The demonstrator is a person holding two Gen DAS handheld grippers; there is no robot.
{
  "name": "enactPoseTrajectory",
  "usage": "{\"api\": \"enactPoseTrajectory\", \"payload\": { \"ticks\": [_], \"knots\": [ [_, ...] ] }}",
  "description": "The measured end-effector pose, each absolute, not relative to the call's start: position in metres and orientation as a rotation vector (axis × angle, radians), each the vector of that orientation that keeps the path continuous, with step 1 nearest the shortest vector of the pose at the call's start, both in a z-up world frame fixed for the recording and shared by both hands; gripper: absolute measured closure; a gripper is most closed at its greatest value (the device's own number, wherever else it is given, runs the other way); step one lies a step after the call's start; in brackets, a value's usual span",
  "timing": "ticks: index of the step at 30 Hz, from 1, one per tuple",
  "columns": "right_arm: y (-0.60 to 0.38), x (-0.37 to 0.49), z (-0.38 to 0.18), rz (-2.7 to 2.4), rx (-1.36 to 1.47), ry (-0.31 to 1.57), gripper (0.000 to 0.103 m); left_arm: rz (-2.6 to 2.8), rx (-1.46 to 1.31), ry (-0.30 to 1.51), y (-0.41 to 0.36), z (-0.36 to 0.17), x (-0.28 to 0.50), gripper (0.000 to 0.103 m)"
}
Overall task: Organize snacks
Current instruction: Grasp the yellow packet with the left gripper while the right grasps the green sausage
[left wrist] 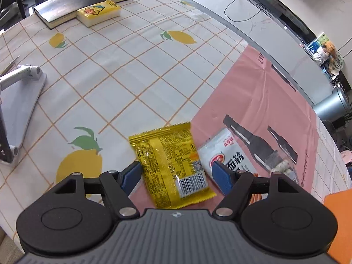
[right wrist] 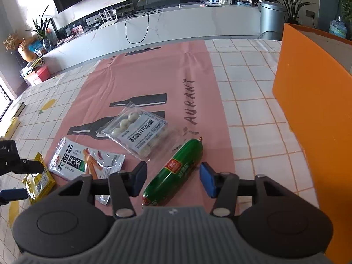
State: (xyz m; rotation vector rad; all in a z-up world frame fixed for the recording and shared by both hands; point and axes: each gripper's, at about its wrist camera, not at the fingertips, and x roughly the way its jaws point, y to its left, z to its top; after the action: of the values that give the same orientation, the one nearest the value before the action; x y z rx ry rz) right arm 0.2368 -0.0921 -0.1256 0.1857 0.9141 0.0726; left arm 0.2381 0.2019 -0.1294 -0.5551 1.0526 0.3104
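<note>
Yellow packet (left wrist: 171, 165): lies flat, barcode side up, half on the pink mat (left wrist: 259, 101) and half on the lemon-print tablecloth (left wrist: 114, 70); it sits between the two blue pads of the left gripper (left wrist: 176, 176), with a gap showing on each side.
Left gripper jaws: spread wide, straddling the yellow packet, pressing on nothing.
White packet (left wrist: 228, 154): just right of the yellow one on the mat, its near corner behind the left gripper's right-hand pad.
Green sausage (right wrist: 176, 171): lies slanted on the pink mat, its near end under the body of the right gripper (right wrist: 173, 179), its far, tied end pointing away to the right; it runs between the two pads.
Right gripper jaws: parted, one pad on each side of the green sausage, neither seen to touch it.
Clear pack of white balls (right wrist: 138, 129): on the mat beyond the sausage, to its left.
Orange box (right wrist: 316, 101): stands upright on the tablecloth, to the right of the mat, well apart from the sausage.
</note>
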Motion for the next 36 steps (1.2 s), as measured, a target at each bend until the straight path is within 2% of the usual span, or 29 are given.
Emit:
{"api": "enactPoseTrajectory", "payload": {
  "ticks": [4, 11, 14, 17, 22, 26, 28, 36],
  "knots": [
    [-0.088, 0.242, -0.13, 0.075, 0.135, 0.903, 0.062, 0.289, -0.413, 1.063, 0.19, -0.13, 0.249, 0.016],
    [-0.093, 0.232, -0.129, 0.126, 0.058, 0.903, 0.071, 0.164, -0.083, 1.167, 0.174, -0.134, 0.244, 0.021],
    [-0.094, 0.225, -0.131, 0.139, 0.015, 0.903, 0.071, 0.155, -0.078, 1.161, 0.177, -0.135, 0.237, 0.02],
    [-0.095, 0.22, -0.131, 0.148, 0.012, 0.892, 0.071, 0.181, -0.144, 1.12, 0.181, -0.136, 0.231, 0.013],
    [-0.096, 0.222, -0.132, 0.129, 0.058, 0.886, 0.071, 0.215, -0.148, 1.088, 0.175, -0.137, 0.23, 0.012],
    [-0.095, 0.224, -0.132, 0.128, 0.055, 0.891, 0.074, 0.218, -0.121, 1.039, 0.172, -0.138, 0.227, 0.022],
    [-0.095, 0.222, -0.132, 0.134, 0.055, 0.884, 0.079, 0.213, -0.117, 1.023, 0.173, -0.136, 0.225, 0.04],
    [-0.097, 0.218, -0.132, 0.153, 0.062, 0.884, 0.082, 0.189, -0.184, 1.006, 0.18, -0.133, 0.22, 0.043]
  ]
}}
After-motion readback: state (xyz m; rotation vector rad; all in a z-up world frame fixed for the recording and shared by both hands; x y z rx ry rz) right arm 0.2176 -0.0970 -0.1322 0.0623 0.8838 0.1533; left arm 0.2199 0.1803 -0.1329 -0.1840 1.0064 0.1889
